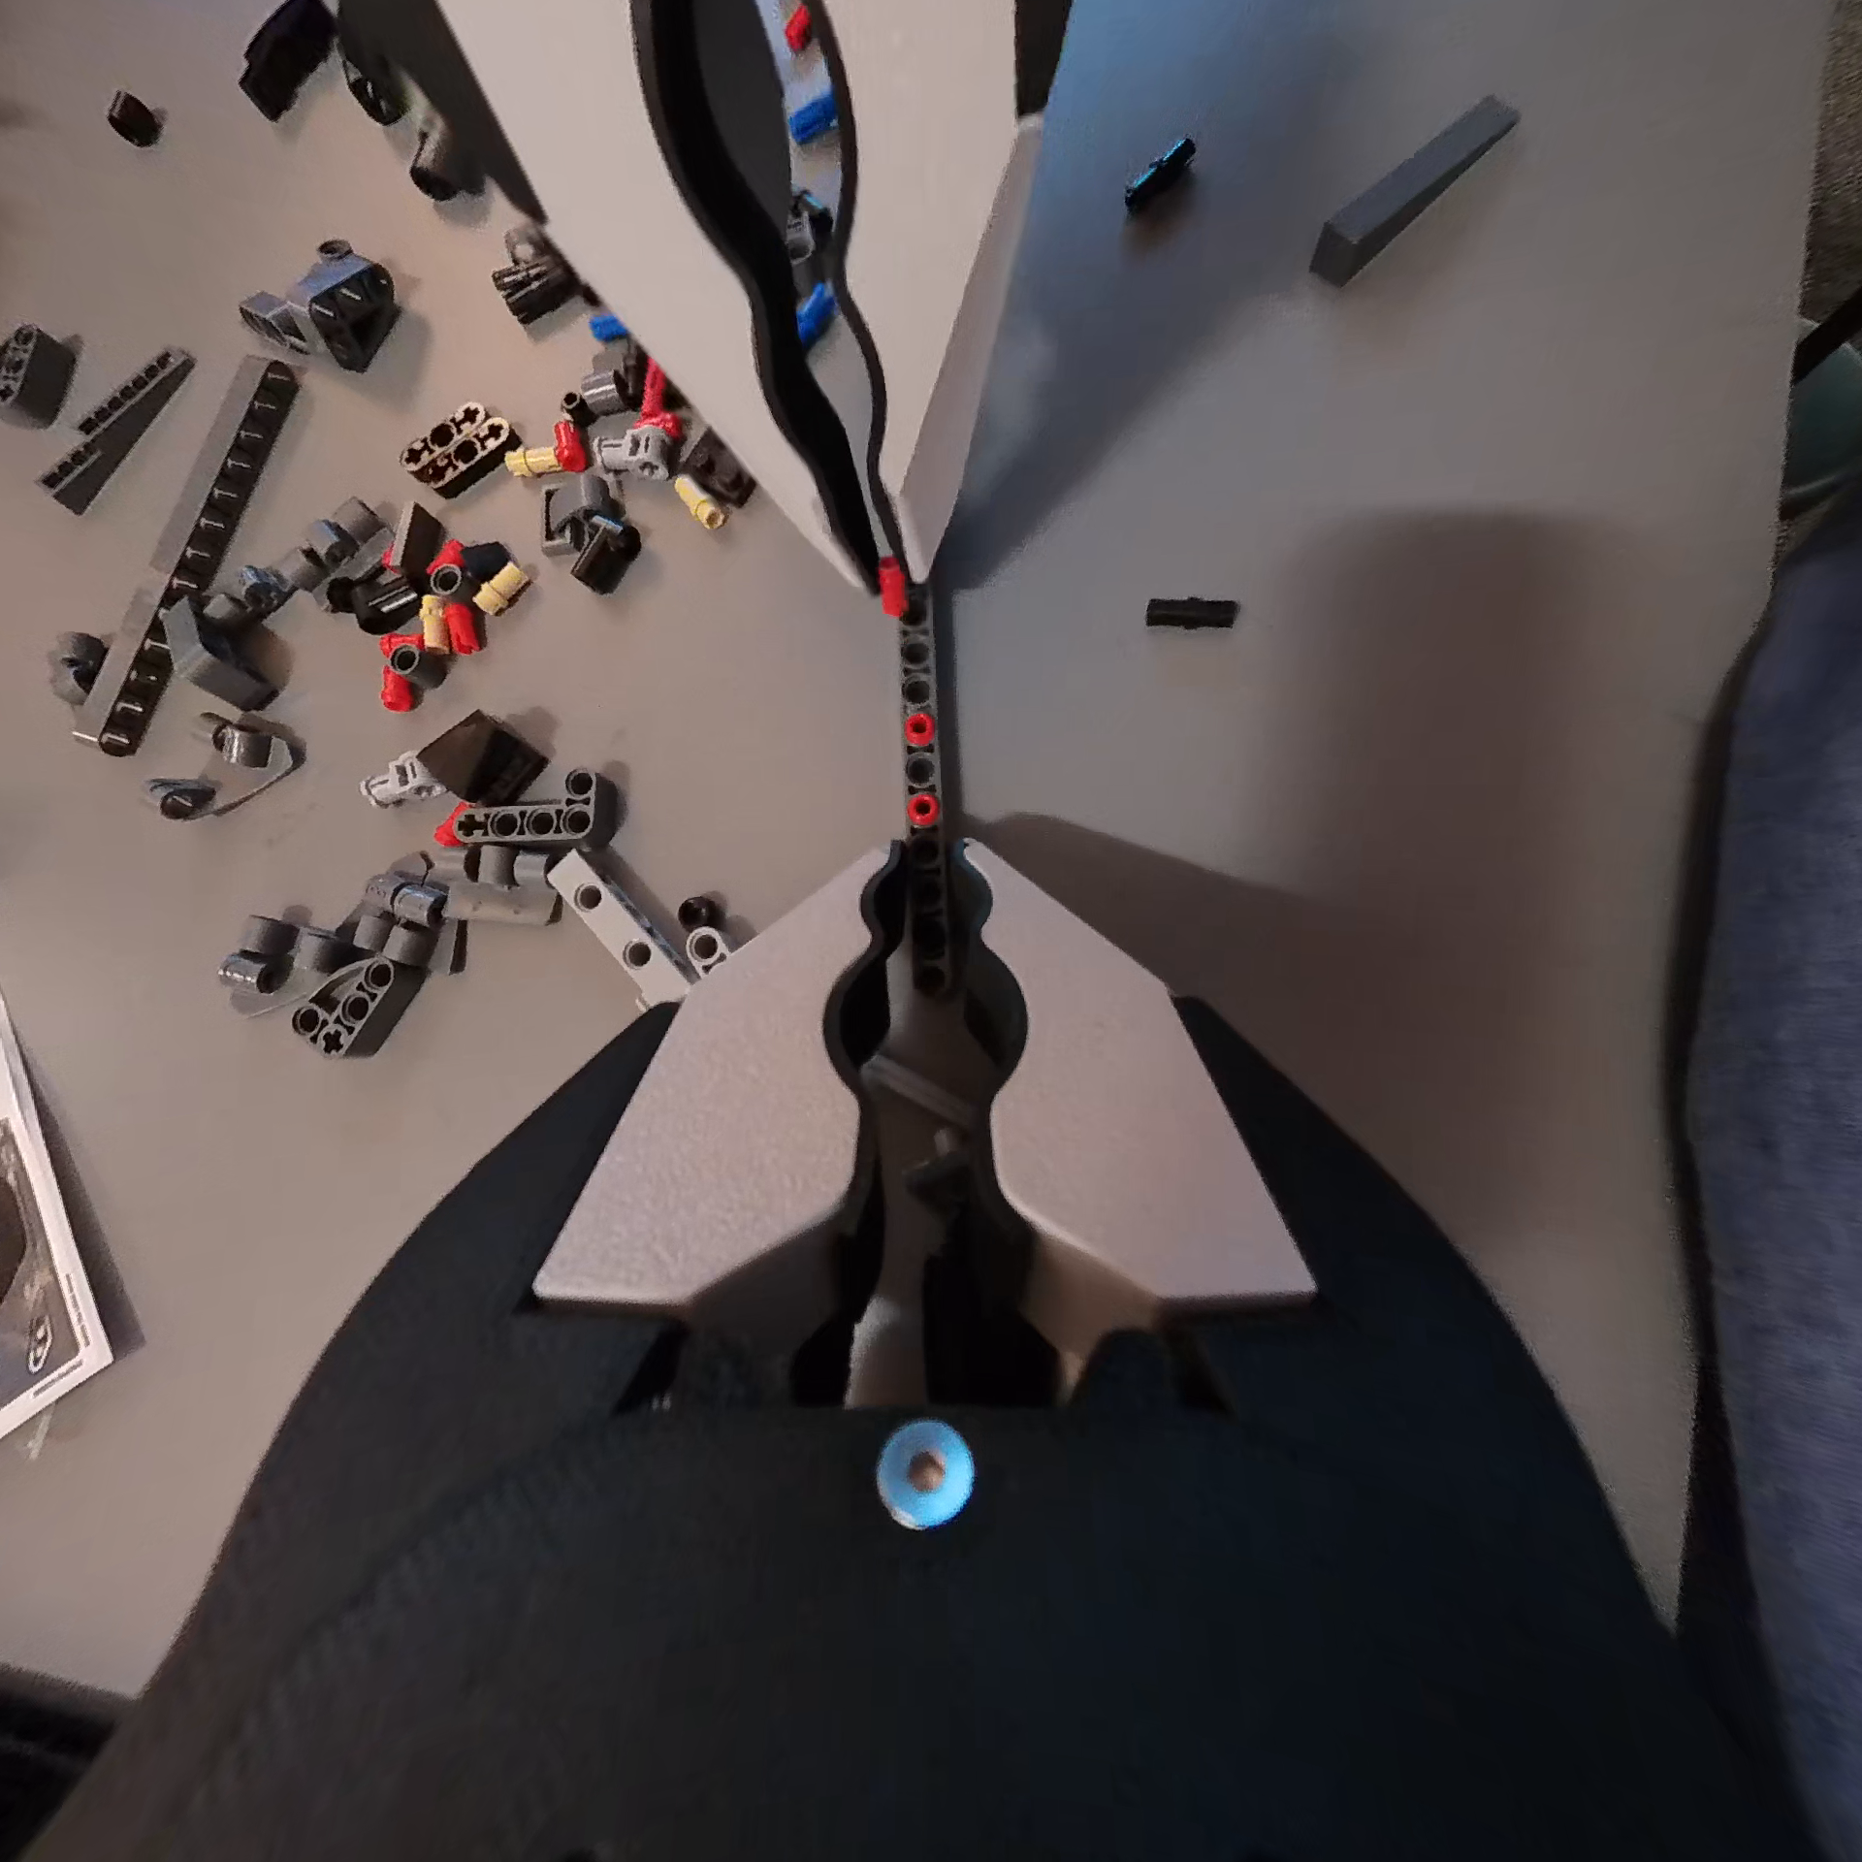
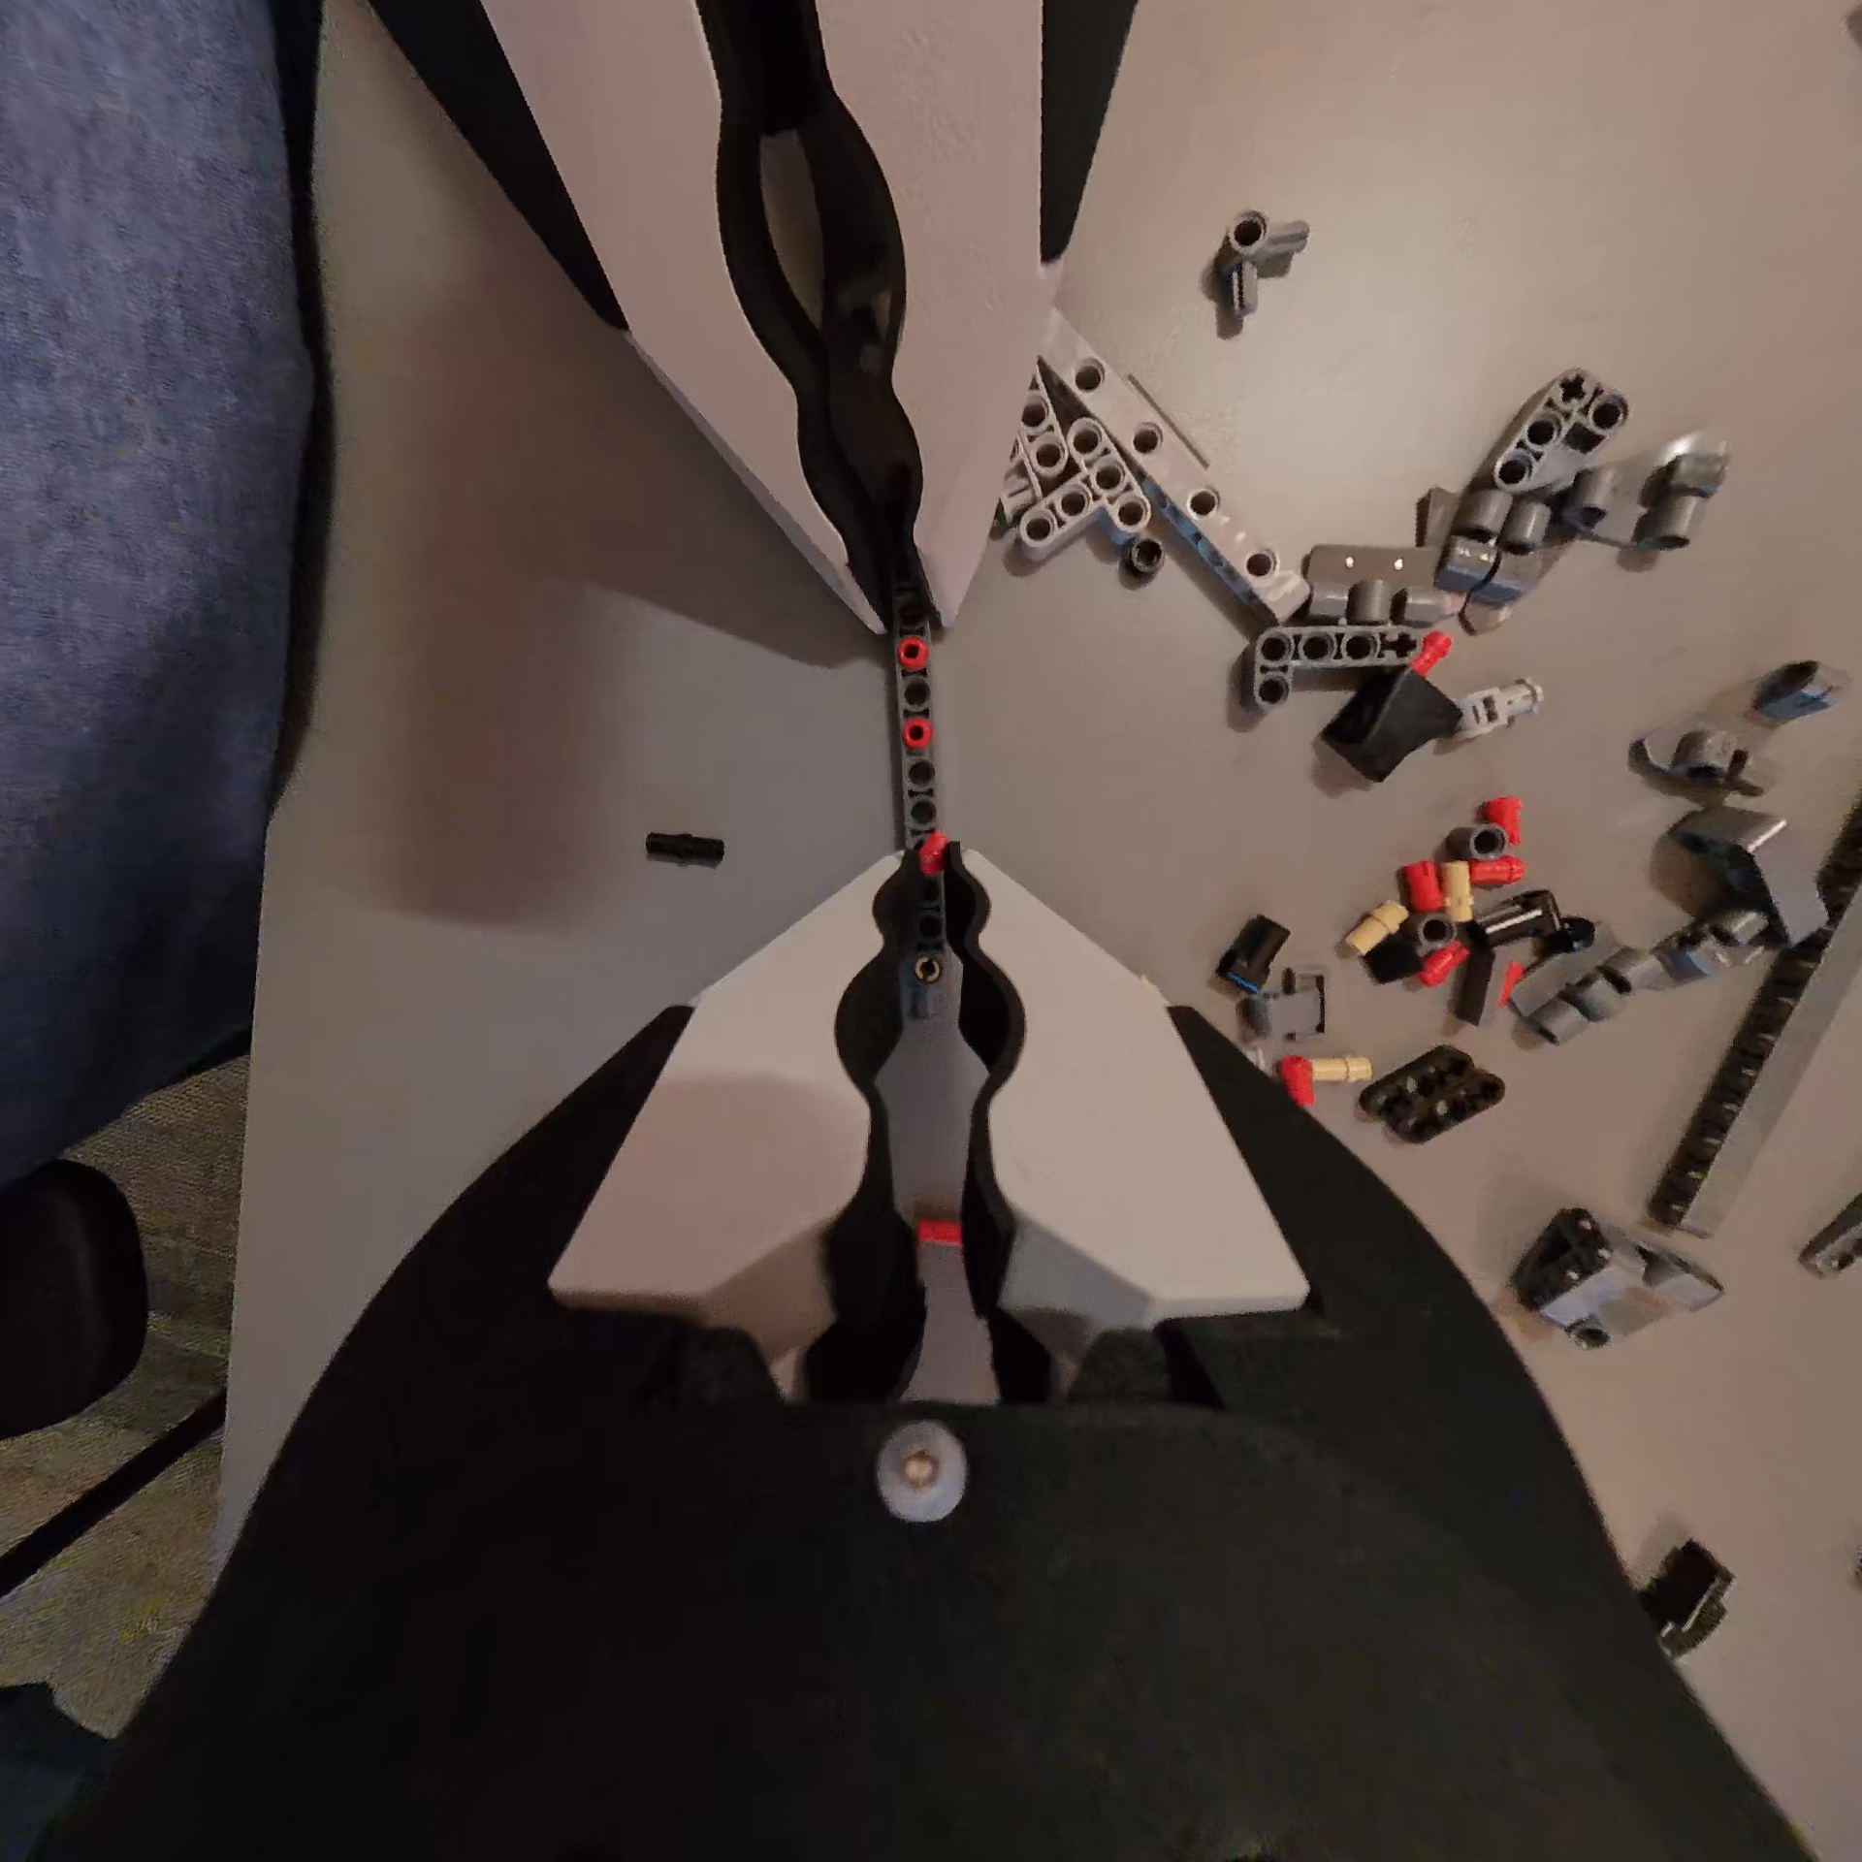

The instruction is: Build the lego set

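Observation:
A long dark grey beam with holes (image 1: 915, 655) is held in the air between both grippers, and it also shows in the right wrist view (image 2: 915, 776). Two red pins (image 1: 920, 727) sit in its holes. My left gripper (image 1: 927, 856) is shut on one end of the beam. My right gripper (image 2: 932, 856) is shut on the other end, and a third red pin (image 2: 933, 849) sticks out of the beam right at its fingertips. Each gripper shows at the top of the other's view, the right one (image 1: 900, 582) and the left one (image 2: 907, 617).
Loose grey, black, red and tan parts (image 1: 433, 605) lie scattered on the grey table (image 1: 1310, 806), also seen in the right wrist view (image 2: 1461, 907). A black pin (image 1: 1192, 612) lies alone under the beam. A dark grey bar (image 1: 1411, 191) and an instruction booklet (image 1: 40, 1259) lie farther off. My hands' fingertips stand some 5 cm from each other. The dark grey bar (image 1: 1411, 191) is about 12 cm from my right fingertips.

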Demonstrator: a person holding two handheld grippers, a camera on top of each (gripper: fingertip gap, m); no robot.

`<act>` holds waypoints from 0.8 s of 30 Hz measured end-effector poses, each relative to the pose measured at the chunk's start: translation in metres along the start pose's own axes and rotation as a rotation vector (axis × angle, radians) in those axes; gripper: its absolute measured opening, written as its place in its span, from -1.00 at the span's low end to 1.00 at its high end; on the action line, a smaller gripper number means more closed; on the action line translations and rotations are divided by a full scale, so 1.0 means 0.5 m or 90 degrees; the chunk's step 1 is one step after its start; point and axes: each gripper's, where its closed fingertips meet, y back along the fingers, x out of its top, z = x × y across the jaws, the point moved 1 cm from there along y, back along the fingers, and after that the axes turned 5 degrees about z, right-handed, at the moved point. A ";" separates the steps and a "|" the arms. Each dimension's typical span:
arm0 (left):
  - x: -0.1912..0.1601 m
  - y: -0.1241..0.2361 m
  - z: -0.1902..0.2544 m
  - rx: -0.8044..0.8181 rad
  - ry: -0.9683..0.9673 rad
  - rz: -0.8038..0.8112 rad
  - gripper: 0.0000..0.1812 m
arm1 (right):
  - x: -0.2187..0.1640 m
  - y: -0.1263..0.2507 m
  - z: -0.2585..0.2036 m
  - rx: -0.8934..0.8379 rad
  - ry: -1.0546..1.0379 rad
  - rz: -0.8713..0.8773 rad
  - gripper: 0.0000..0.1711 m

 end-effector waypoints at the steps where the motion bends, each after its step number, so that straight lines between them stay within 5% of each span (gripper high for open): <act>1: 0.000 0.000 0.000 -0.001 -0.001 0.001 -0.94 | -0.003 0.000 -0.001 0.001 -0.003 -0.003 -0.99; 24: 0.001 -0.002 0.000 0.003 -0.022 0.018 -0.94 | -0.006 -0.008 -0.003 -0.021 -0.005 -0.110 -0.99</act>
